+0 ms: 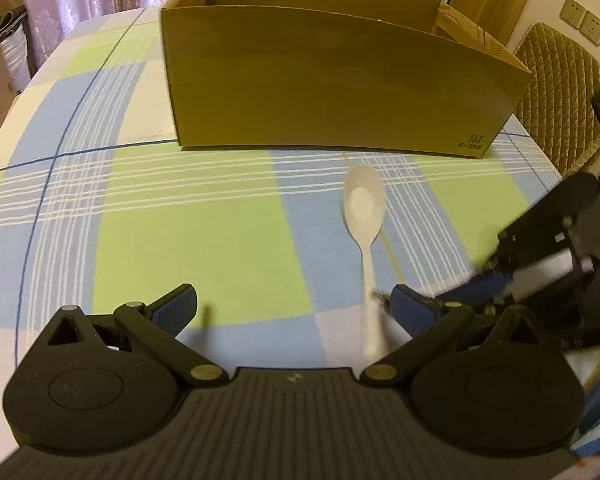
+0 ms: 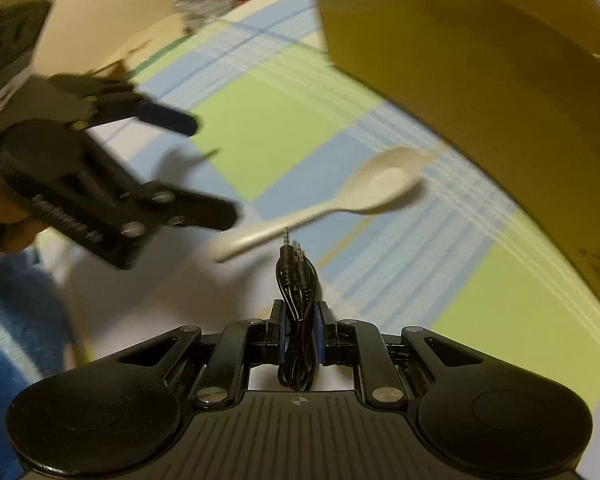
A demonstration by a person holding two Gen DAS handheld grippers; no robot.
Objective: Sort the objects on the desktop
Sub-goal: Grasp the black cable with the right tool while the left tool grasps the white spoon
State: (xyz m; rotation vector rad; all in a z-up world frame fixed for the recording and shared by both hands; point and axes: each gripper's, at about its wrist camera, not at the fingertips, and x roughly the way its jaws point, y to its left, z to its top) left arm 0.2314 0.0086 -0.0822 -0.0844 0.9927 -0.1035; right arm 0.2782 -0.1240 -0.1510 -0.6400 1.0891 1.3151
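Checked cloth in green, blue and white covers the table (image 1: 204, 216), with pink curtains and a quilted chair back behind it; a long open cardboard box (image 1: 324, 88) stands at the far side, and just in front of its near wall lies a pale spoon (image 1: 365, 204), bowl toward the box and handle running back toward the cameras; the left gripper (image 1: 296, 308) hangs low over the cloth with its jaws spread wide and nothing between them, its right finger just beside the spoon's handle, which passes inside the gap; the right gripper (image 2: 300, 332) has its jaws pinched tight on a bundled black audio cable (image 2: 298, 312), whose two plugs stick out past the fingertips toward the spoon. The likely plan is cable and spoon into the box. Risks, as I judge them: the two tools are close together and could knock each other; the cable is held only by a few loops, so a quick swing might let the bundle slip or unravel and snag the box wall; a grip on the thin, smooth handle could twist or skid the spoon away if the jaws close off-centre.
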